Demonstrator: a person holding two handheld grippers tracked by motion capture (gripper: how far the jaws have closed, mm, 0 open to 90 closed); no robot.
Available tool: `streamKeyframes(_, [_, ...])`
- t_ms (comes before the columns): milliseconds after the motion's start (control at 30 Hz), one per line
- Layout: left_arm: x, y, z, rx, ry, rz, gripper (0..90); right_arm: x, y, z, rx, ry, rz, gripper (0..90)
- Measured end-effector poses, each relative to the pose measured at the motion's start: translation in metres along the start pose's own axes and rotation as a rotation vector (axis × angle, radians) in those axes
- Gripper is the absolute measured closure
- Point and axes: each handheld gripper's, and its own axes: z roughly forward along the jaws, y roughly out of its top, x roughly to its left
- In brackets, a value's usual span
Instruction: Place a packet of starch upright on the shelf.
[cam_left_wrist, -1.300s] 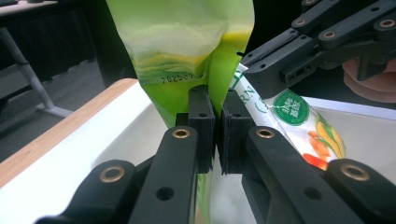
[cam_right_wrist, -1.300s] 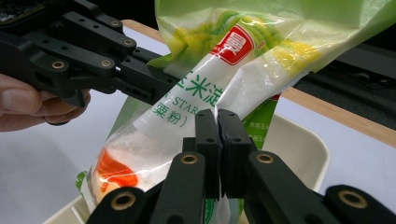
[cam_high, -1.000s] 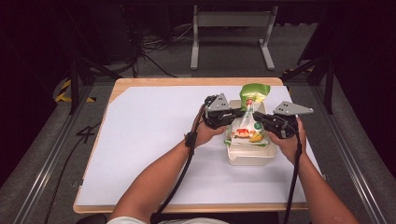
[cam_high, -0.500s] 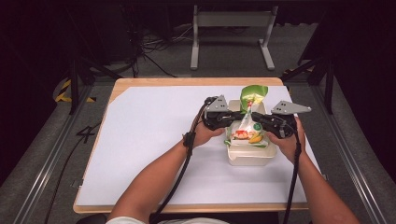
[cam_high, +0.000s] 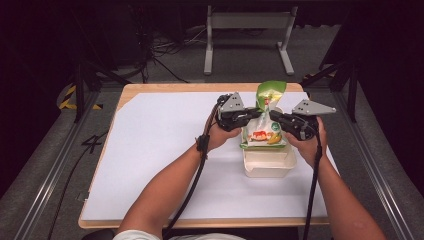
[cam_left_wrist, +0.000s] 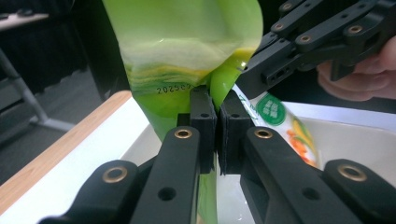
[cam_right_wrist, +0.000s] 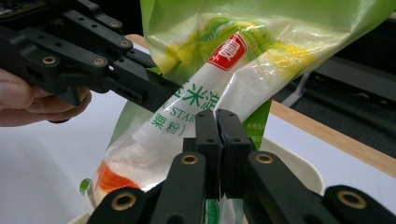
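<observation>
A green and clear starch bag (cam_high: 265, 120) with red and white print stands upright over a cream rectangular container (cam_high: 269, 162) on the white table cover. My left gripper (cam_high: 256, 116) is shut on the bag's left edge, and my right gripper (cam_high: 274, 118) is shut on its right edge. In the left gripper view the black jaws pinch the green film (cam_left_wrist: 187, 60) at the left gripper (cam_left_wrist: 217, 126). In the right gripper view the right gripper (cam_right_wrist: 216, 135) clamps the clear part of the bag (cam_right_wrist: 224, 70). The bag's bottom hangs inside the container (cam_right_wrist: 299, 168).
The white cover (cam_high: 160, 150) lies on a wooden table whose edge (cam_high: 165, 87) runs along the back. A metal stand (cam_high: 247, 30) sits on the floor beyond. Dark rails flank both table sides.
Both grippers keep hold of the bag over the container; the bag's folded green top has shifted slightly. Little else differs.
</observation>
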Motion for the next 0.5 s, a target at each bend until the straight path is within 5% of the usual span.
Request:
streamKeyframes(100, [-0.010, -0.011, 0.004, 0.022, -0.017, 0.030, 85.7, 0.004, -0.009, -0.001, 0.029, 0.019, -0.022, 87.0])
streamKeyframes(200, [-0.012, -0.018, 0.001, -0.027, -0.055, -0.015, 84.9, 0.005, -0.020, -0.005, 0.012, 0.025, -0.016, 87.0])
streamKeyframes(300, [-0.014, -0.020, 0.000, -0.039, -0.081, -0.014, 84.0, 0.003, -0.021, -0.011, -0.003, 0.042, 0.004, 87.1])
streamKeyframes(500, [-0.019, -0.027, -0.001, -0.002, -0.135, -0.002, 83.9, 0.008, -0.028, -0.015, 0.025, 0.068, -0.031, 88.3])
